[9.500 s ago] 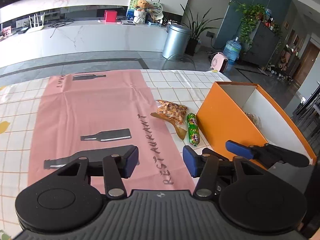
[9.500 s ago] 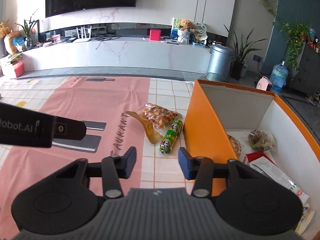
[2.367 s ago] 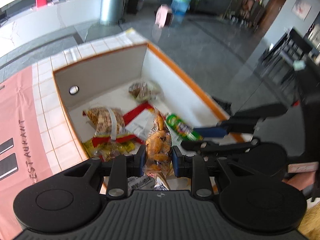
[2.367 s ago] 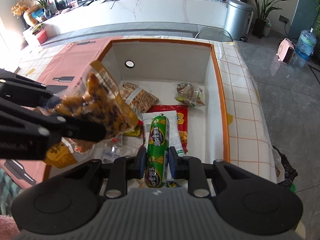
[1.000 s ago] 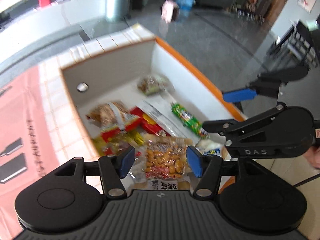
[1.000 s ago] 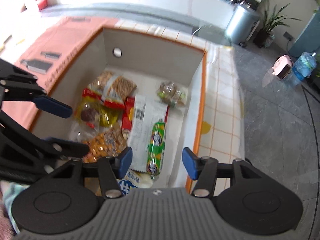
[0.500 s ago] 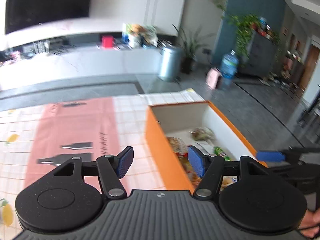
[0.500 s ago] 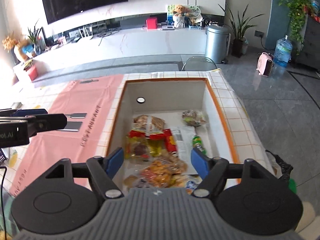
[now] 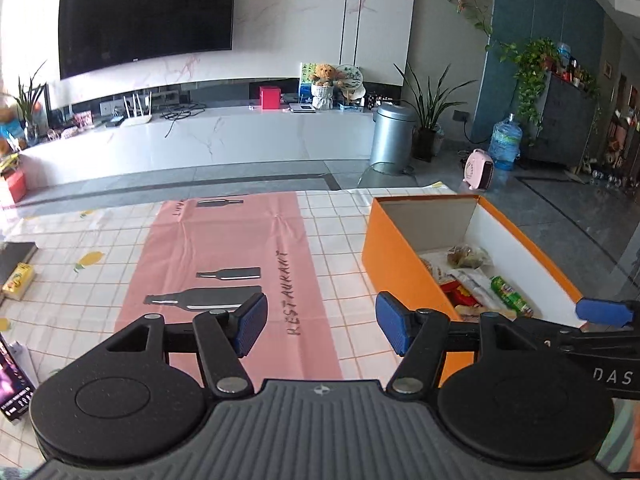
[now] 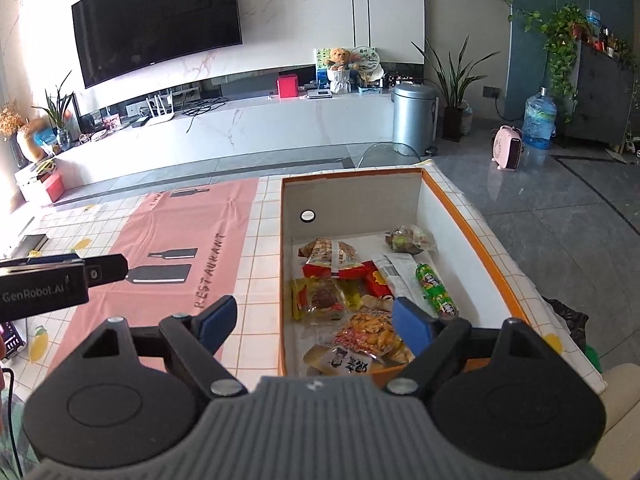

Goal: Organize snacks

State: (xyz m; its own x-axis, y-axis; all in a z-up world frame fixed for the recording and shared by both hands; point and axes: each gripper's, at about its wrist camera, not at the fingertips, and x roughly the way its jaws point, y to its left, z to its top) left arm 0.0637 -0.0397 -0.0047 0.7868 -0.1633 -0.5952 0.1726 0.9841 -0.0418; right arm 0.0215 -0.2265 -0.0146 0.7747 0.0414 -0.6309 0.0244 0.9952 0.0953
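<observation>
Two hand-held tongs hover over a table (image 9: pixel 100 240) covered in a checked cloth with a pink runner (image 9: pixel 228 264) down the middle. The left tongs (image 9: pixel 318 322) stand released, blue pads well apart with nothing between them, only the runner below. The right tongs (image 10: pixel 316 322) are opening, and nothing is between them either; they hang above the near end of an orange box (image 10: pixel 480 240).

The snacks all lie inside the box, which sits on the table's right side, just beside the runner. No snack shows on the open cloth, so the sorting looks finished or nearly so. Both tongs being empty and drawn back from the box fits that reading.

The right view looks down into the box and shows its floor. A green sausage stick (image 10: pixel 435 290) lies along the right wall, a bag of fried bits (image 10: pixel 372 334) sits nearest the tongs, a yellow packet (image 10: pixel 320 298) beside it, a red-trimmed packet (image 10: pixel 332 258) farther in, and a small dark bag (image 10: pixel 406 238) near the far wall.

The left view sees the box from the side, its orange wall hiding most of the contents. It alone shows a yellow item and a dark book-like thing at the table's far left edge; what they are cannot be told.
</observation>
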